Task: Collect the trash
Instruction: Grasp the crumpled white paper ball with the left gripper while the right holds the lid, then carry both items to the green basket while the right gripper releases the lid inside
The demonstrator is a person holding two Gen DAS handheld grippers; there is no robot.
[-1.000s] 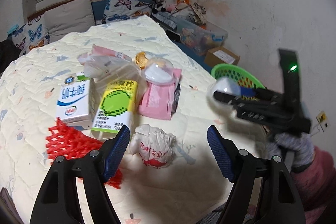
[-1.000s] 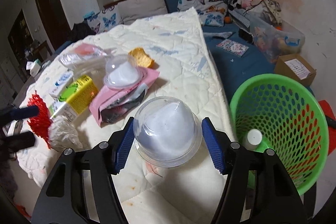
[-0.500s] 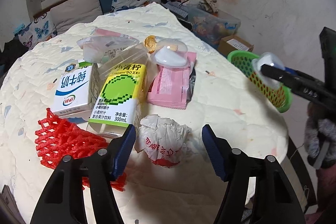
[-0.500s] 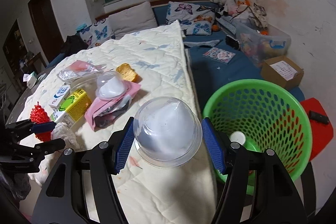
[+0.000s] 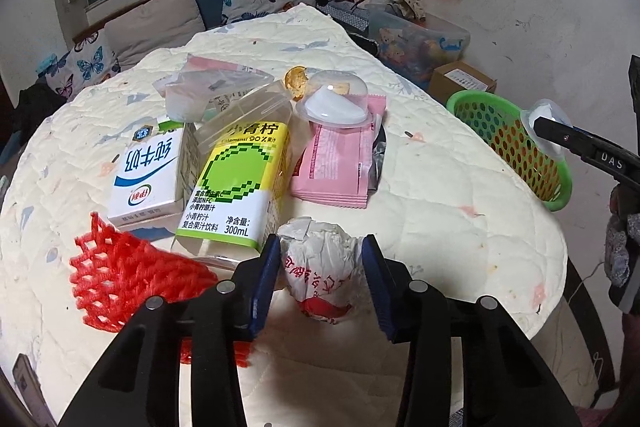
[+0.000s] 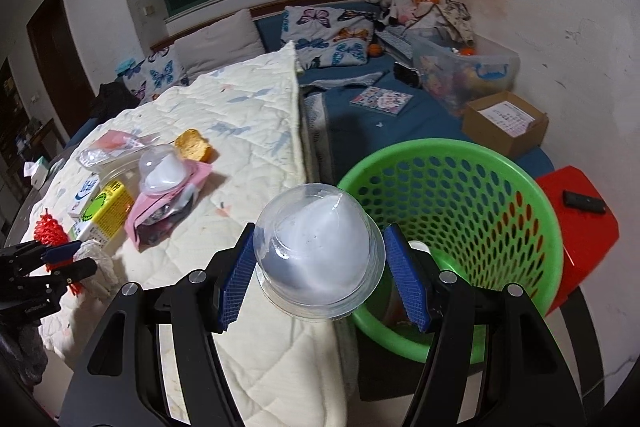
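Note:
My left gripper [image 5: 320,283] has closed on a crumpled white paper wrapper [image 5: 318,267] with red print, which rests on the quilted bed [image 5: 440,227]. My right gripper [image 6: 320,279] is shut on a clear plastic dome cup [image 6: 316,259] with white tissue inside, held at the bed's edge beside the rim of the green mesh basket [image 6: 480,227]. The basket [image 5: 516,143] and the right gripper with the cup [image 5: 544,119] also show at the right of the left wrist view. The left gripper [image 6: 72,263] shows at the far left of the right wrist view.
On the bed lie a red net [image 5: 120,275], a blue-white milk carton [image 5: 148,171], a green-yellow juice carton [image 5: 240,183], a pink packet [image 5: 340,163], a second dome cup [image 5: 332,99] and clear bags [image 5: 208,87]. A red stool [image 6: 576,227] stands right of the basket.
My left gripper moved forward and closed its fingers around the crumpled wrapper. My right gripper carried the dome cup rightward, from over the bed to the basket's rim.

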